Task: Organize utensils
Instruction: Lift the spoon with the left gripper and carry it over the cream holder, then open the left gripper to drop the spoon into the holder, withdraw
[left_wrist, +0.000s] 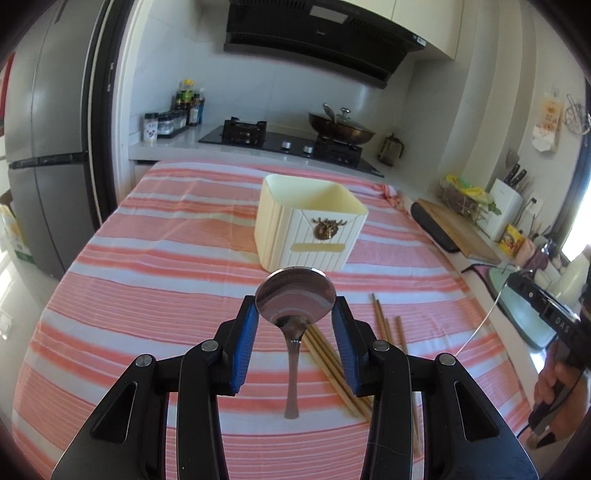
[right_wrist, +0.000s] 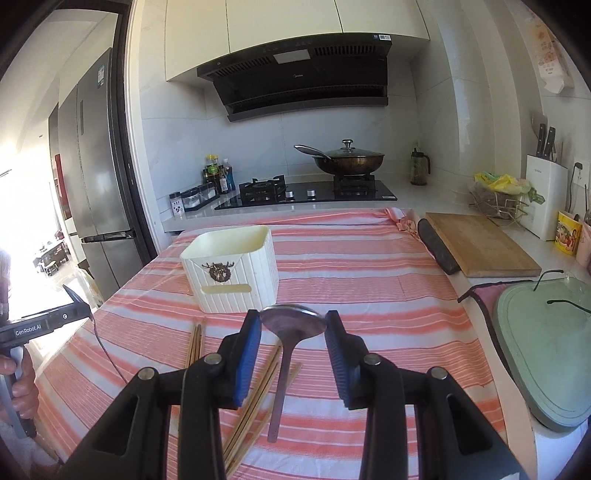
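Two spoons up off the striped cloth (left_wrist: 147, 229): left gripper (left_wrist: 295, 306) pinches a spoon (left_wrist: 295, 299) by its bowl, right gripper (right_wrist: 293, 321) likewise w/ its spoon (right_wrist: 293, 319), handles dangling, prob. to drop handle-first into the cream holder (left_wrist: 308, 225) just beyond. Chopsticks (left_wrist: 332, 365) lie near, below.

Right claw (right_wrist: 293, 323) around spoon (right_wrist: 291, 321), above chopsticks (right_wrist: 255, 398).

"GenRobot.AI": left claw body (right_wrist: 33, 329); "DAS": right claw body (left_wrist: 554, 314)
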